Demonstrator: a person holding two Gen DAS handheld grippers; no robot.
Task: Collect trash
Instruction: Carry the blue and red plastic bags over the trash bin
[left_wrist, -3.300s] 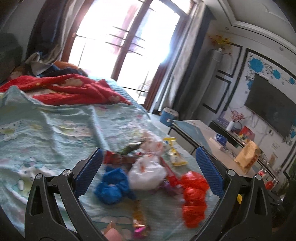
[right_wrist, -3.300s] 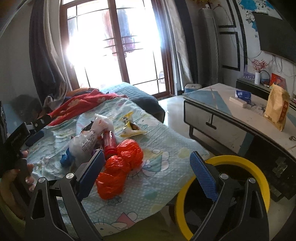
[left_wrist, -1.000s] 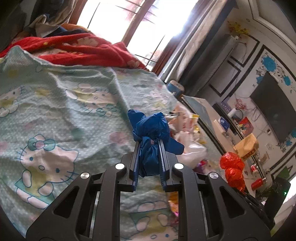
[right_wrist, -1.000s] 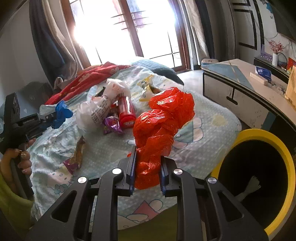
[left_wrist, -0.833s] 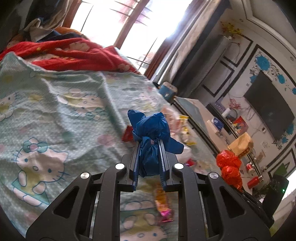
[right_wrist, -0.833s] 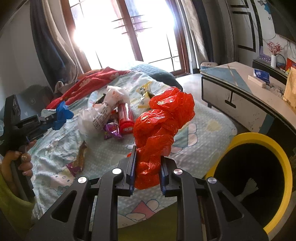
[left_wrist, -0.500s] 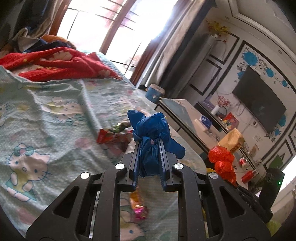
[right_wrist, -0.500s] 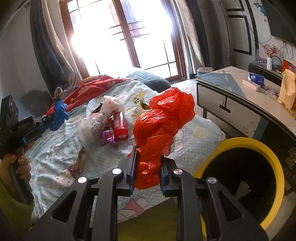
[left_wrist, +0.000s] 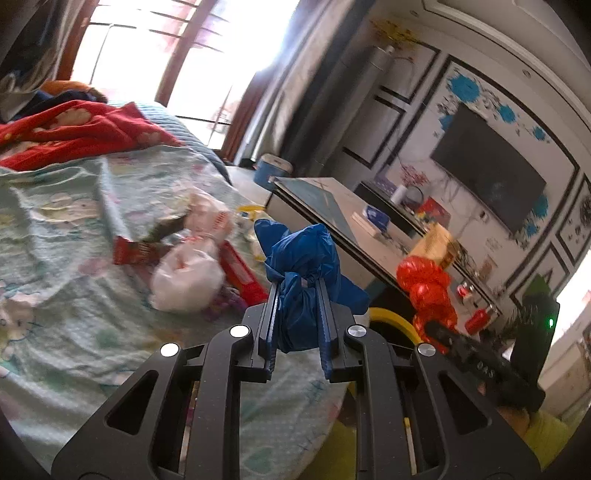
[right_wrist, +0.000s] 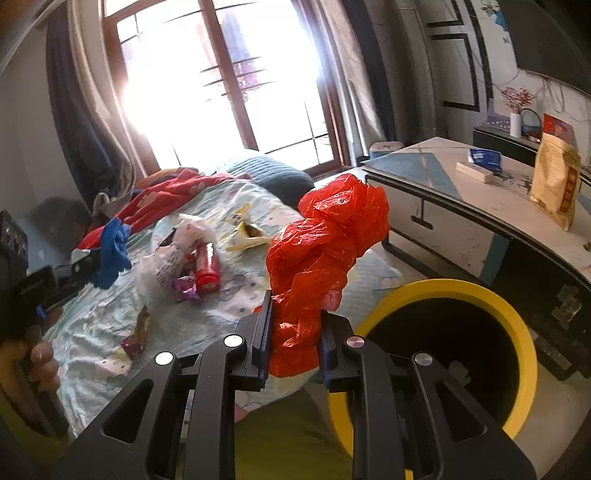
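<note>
My left gripper (left_wrist: 297, 295) is shut on a crumpled blue plastic bag (left_wrist: 304, 258), held above the bed. In the right wrist view that blue bag (right_wrist: 112, 247) hangs at the far left. My right gripper (right_wrist: 293, 325) is shut on a crumpled red plastic bag (right_wrist: 321, 243), raised just left of a yellow-rimmed bin (right_wrist: 517, 325) with a black inside. From the left wrist view, the red bag (left_wrist: 428, 288) shows at right, above a sliver of the bin's rim (left_wrist: 391, 317). A white bag (left_wrist: 188, 277), a red tube (right_wrist: 207, 269) and wrappers lie on the bed.
The bed carries a pale green cartoon blanket (left_wrist: 55, 295) and a red blanket (left_wrist: 74, 129). A low grey table (right_wrist: 480, 206) with a paper bag (right_wrist: 557, 184) stands right of the bin. A yellow wrapper (right_wrist: 243, 229) and a purple one (right_wrist: 184, 291) lie among the trash.
Both grippers have swung right, away from the bed and toward the bin, each keeping its bag. The bin's mouth now fills more of the right wrist view.
</note>
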